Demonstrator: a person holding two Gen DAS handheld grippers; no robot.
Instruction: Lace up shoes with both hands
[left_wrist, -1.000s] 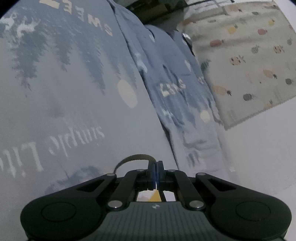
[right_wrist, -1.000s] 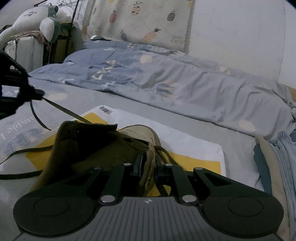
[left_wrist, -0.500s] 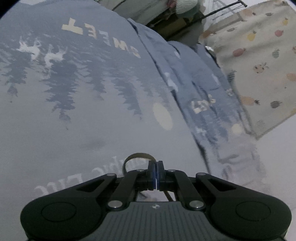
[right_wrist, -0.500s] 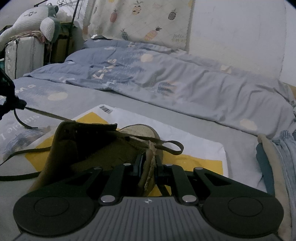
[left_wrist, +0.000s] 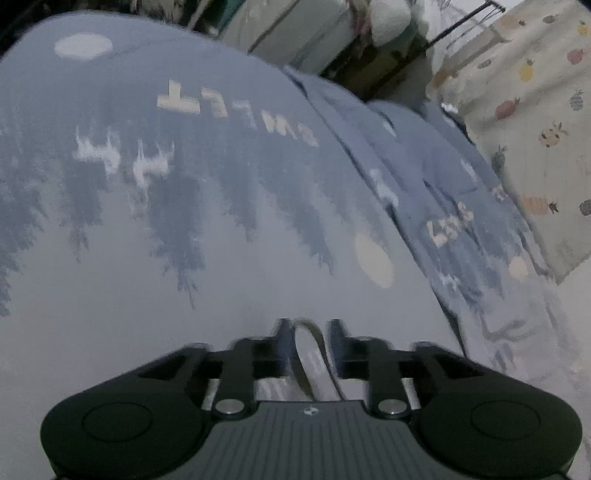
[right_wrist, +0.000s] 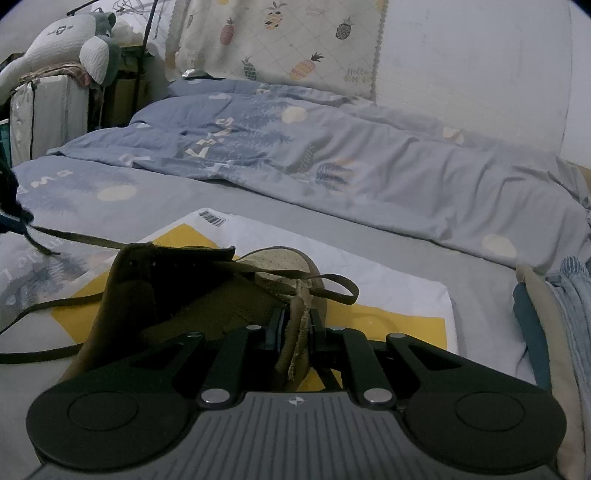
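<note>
The olive shoe (right_wrist: 192, 291) sits on a white-and-yellow bag (right_wrist: 388, 295) on the bed (right_wrist: 258, 206), its side flap pinched in your right hand-held gripper (right_wrist: 297, 325), while your left hand-held gripper (left_wrist: 308, 332) has just been opening, the lace (left_wrist: 310, 354) lying loose between its spread jaws.

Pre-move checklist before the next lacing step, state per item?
1. Right gripper clamped on the shoe edge: ok.
2. Left gripper jaws have just been opening, lace lies loose between them: not ok if tension is needed.
3. Lace runs taut from shoe to left gripper: cannot tell.
4. Lace loop beside the shoe not snagged: ok.
5. Shoe sits on the yellow-white bag: ok.
</note>
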